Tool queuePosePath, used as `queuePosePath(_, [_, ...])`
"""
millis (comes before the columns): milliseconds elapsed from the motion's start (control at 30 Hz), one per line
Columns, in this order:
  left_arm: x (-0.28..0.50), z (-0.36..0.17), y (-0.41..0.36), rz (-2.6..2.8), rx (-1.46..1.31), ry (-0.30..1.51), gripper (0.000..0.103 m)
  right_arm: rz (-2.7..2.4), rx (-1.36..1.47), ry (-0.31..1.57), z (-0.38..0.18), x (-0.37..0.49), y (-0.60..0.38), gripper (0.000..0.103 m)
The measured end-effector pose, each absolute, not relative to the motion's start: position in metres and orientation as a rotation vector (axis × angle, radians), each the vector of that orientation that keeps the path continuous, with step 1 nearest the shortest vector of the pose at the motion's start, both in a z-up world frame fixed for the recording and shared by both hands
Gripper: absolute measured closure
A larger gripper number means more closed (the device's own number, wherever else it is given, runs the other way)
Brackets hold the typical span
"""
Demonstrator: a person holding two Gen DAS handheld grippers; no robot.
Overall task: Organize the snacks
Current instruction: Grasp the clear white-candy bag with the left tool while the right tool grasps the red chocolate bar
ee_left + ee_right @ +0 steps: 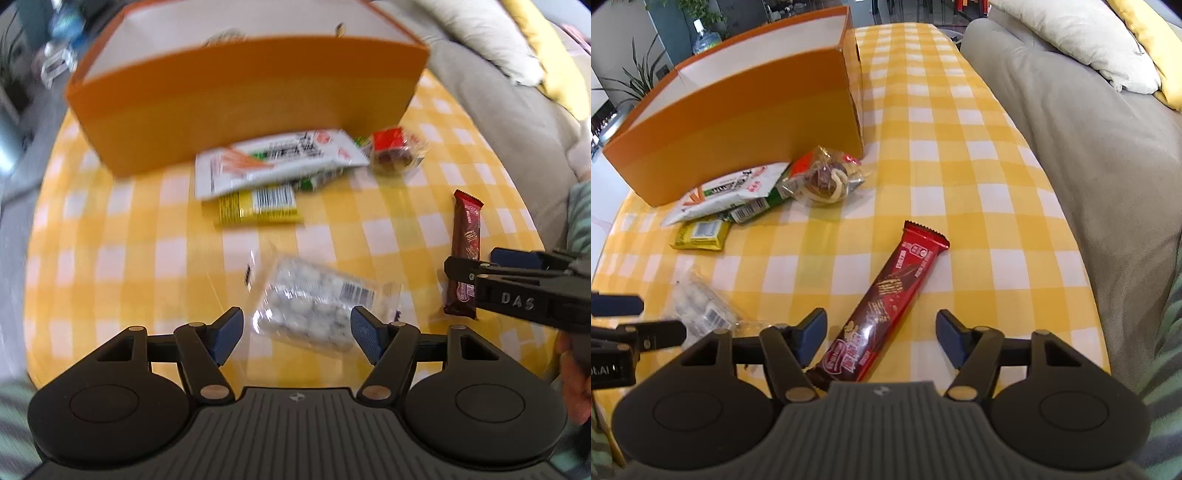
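**Two hand-held grippers poised over snacks on the checked desk**

The left hand-held gripper (296, 334) points steeply down with its jaws wide apart. A clear bag (316, 308) of pale round sweets lies flat on the desk (147, 258) between the blue pads; neither pad presses on it, so nothing is held.

The right hand-held gripper (881, 334) also points down with its jaws apart. The near end of a red bar (886, 302) lies between its pads, closer to the left one, without visible contact. The bar stretches diagonally away across the yellow-and-white cloth. In the left wrist view this gripper comes in from the right edge, over the same bar, with part of a hand (574, 380) behind it.

Farther back stands an open orange box (738, 110) with white inner walls. Just in front of it lies a small heap of snacks: a white packet (720, 192) on top, a green packet (753, 208) partly under it, a yellow packet (700, 234) at the near edge, and a clear wrapper (827, 179) with a brown and white pastry beside them, close to the box's corner. The left wrist view is blurred here.

A grey sofa (1089, 147) with a cream cushion (1071, 37) runs along the desk's right side.
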State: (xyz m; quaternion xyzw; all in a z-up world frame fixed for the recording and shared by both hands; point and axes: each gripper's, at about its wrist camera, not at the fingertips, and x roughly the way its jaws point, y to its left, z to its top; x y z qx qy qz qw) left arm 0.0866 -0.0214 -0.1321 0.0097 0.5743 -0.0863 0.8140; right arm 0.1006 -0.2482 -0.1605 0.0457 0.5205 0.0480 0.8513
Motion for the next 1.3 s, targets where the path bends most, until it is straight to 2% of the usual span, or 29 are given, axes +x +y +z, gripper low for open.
queuePosePath(467, [0.11, -0.155, -0.015, -0.117, -0.249, 1.372, 0.023, 0.192, -0.042, 1.076, -0.165, 0.1, -0.224, 0.072])
queuePosePath(733, [0.127, -0.157, -0.027, -0.014, -0.264, 1.389, 0.015, 0.258, -0.05, 1.064, -0.163, 0.097, -0.216, 0.074])
queuePosePath(967, [0.137, -0.162, -0.046, 0.084, -0.233, 1.393, 0.015, 0.321, -0.052, 1.063, -0.162, 0.094, -0.21, 0.074])
queuePosePath(1200, [0.138, -0.17, -0.074, 0.089, -0.038, 1.359, 0.012, 0.347, -0.056, 1.068, -0.163, 0.093, -0.207, 0.074])
queuePosePath(1300, [0.137, -0.172, -0.076, 0.054, -0.003, 1.348, 0.016, 0.342, -0.054, 1.07, -0.163, 0.093, -0.209, 0.073])
